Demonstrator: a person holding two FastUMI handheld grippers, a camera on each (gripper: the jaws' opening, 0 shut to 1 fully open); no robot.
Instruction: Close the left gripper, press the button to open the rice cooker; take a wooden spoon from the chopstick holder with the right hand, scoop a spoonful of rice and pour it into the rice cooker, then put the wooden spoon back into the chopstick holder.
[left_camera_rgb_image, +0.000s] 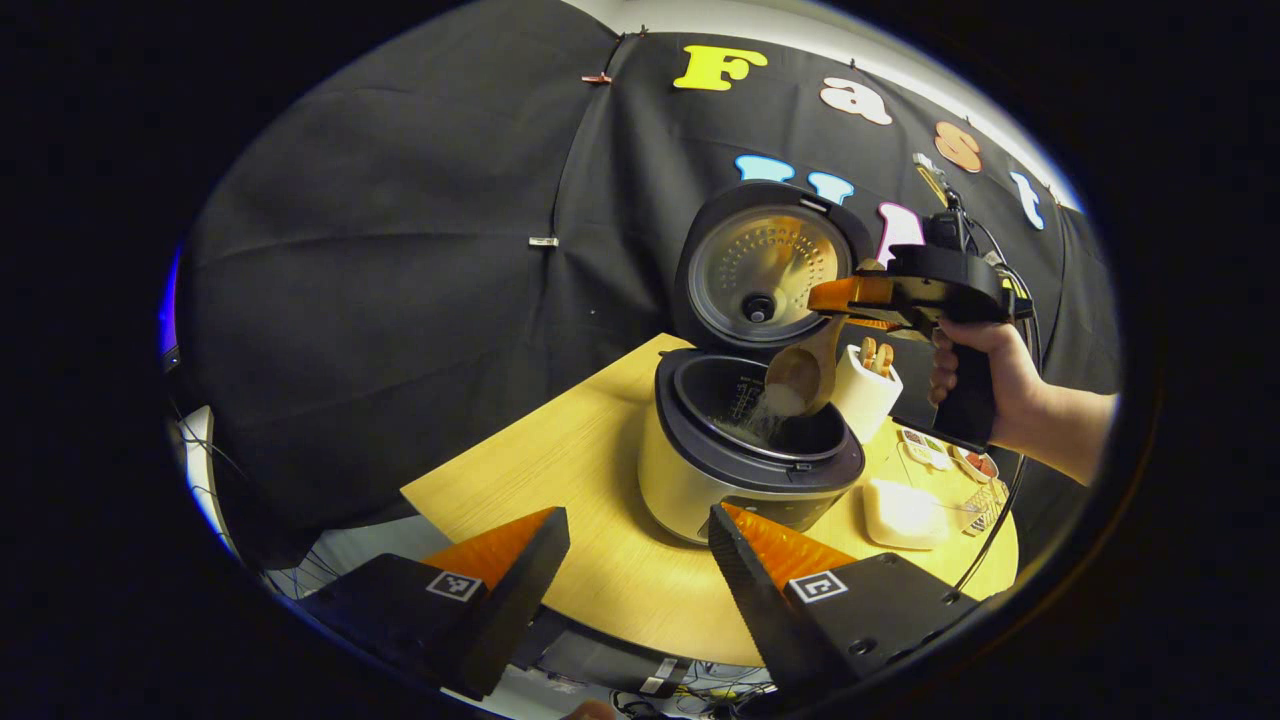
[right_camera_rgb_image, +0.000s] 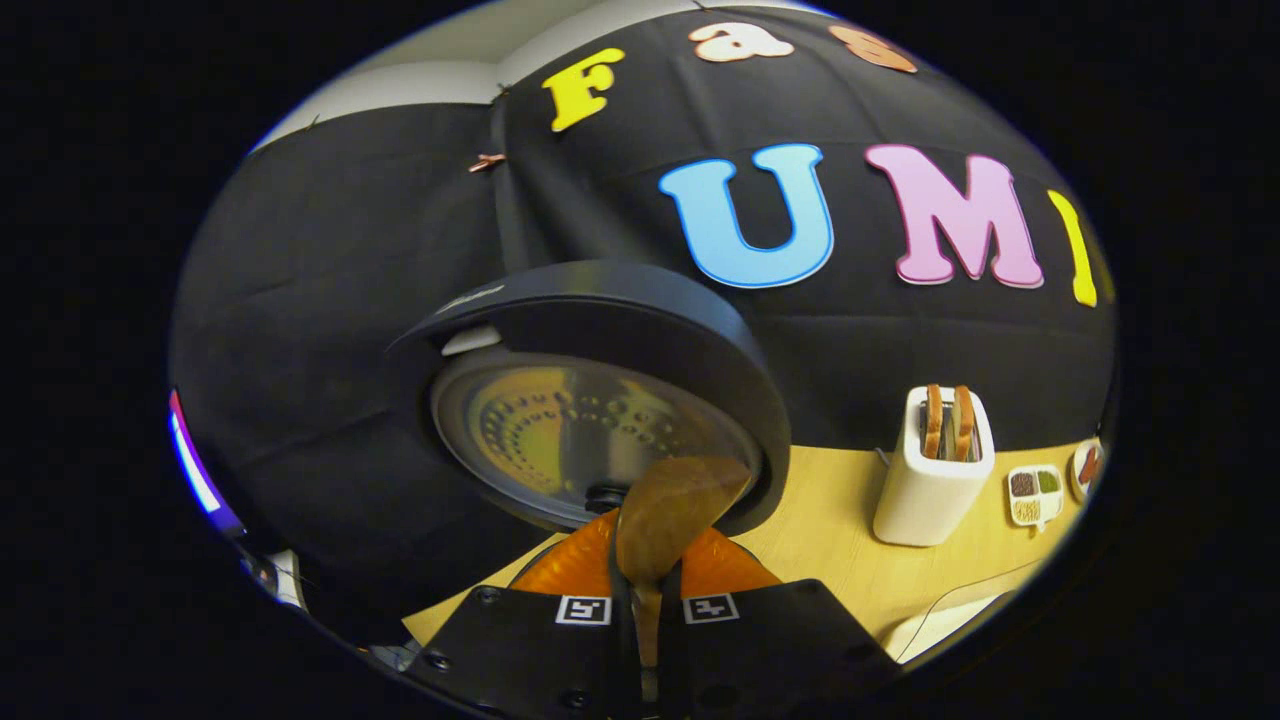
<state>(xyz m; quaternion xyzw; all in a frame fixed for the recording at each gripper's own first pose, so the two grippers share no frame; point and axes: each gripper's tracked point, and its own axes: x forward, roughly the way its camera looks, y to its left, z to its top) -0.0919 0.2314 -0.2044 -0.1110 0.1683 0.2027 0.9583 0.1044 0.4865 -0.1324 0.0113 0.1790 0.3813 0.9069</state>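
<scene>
rice cooker (left_camera_rgb_image: 745, 455) open on the table (left_camera_rgb_image: 560, 480), right gripper (right_camera_rgb_image: 645, 590) clamped on wooden spoon (left_camera_rgb_image: 805, 375) tipping rice (left_camera_rgb_image: 765, 415) into the pot, chopstick holder (left_camera_rgb_image: 865, 390) just behind, left gripper (left_camera_rgb_image: 640, 560) spread wide, holding nothing

The rice cooker (left_camera_rgb_image: 745, 470) lid's inner plate is shiny metal; wooden spoon (left_camera_rgb_image: 805, 375) and bench (left_camera_rgb_image: 560, 480) show smooth wood grain.

The left gripper view looks from the near table edge (left_camera_rgb_image: 600, 560) across at the open rice cooker (left_camera_rgb_image: 745, 460) mid-frame. The right gripper view sits close above the pot, facing its raised lid (right_camera_rgb_image: 600, 400) – which both views share.
</scene>
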